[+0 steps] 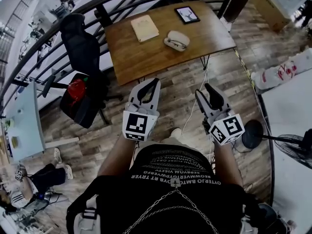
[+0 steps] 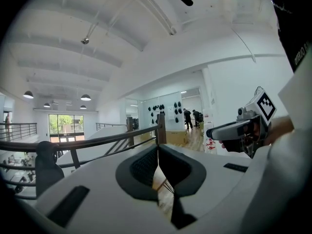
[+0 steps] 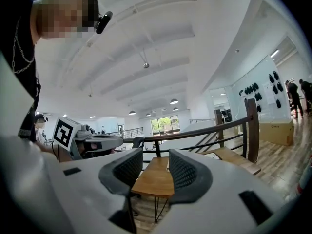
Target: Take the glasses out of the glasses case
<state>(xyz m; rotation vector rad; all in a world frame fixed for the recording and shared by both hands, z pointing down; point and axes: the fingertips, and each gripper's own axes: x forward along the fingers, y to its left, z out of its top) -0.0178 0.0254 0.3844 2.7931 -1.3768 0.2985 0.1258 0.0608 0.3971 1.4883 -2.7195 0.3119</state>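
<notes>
A white glasses case [image 1: 177, 39] lies open on the wooden table [image 1: 146, 52] far ahead, with a pair of glasses [image 1: 173, 43] resting in it. Both grippers hang in the air well short of the table, above the floor. My left gripper [image 1: 155, 82] is shut, its pads meeting at the tips with nothing between them [image 2: 157, 155]. My right gripper [image 1: 204, 88] stands open and empty; between its pads [image 3: 152, 172] I see the table top [image 3: 155, 178]. Each gripper shows in the other's view: the right gripper [image 2: 219, 130] and the left gripper [image 3: 105, 141].
A tan notebook [image 1: 145, 28] and a dark tablet [image 1: 187, 14] also lie on the table. A black office chair [image 1: 83, 48] stands left of it, a railing [image 1: 58, 33] curves behind. A fan [image 1: 297, 147] sits at the right by a white surface [image 1: 292, 111].
</notes>
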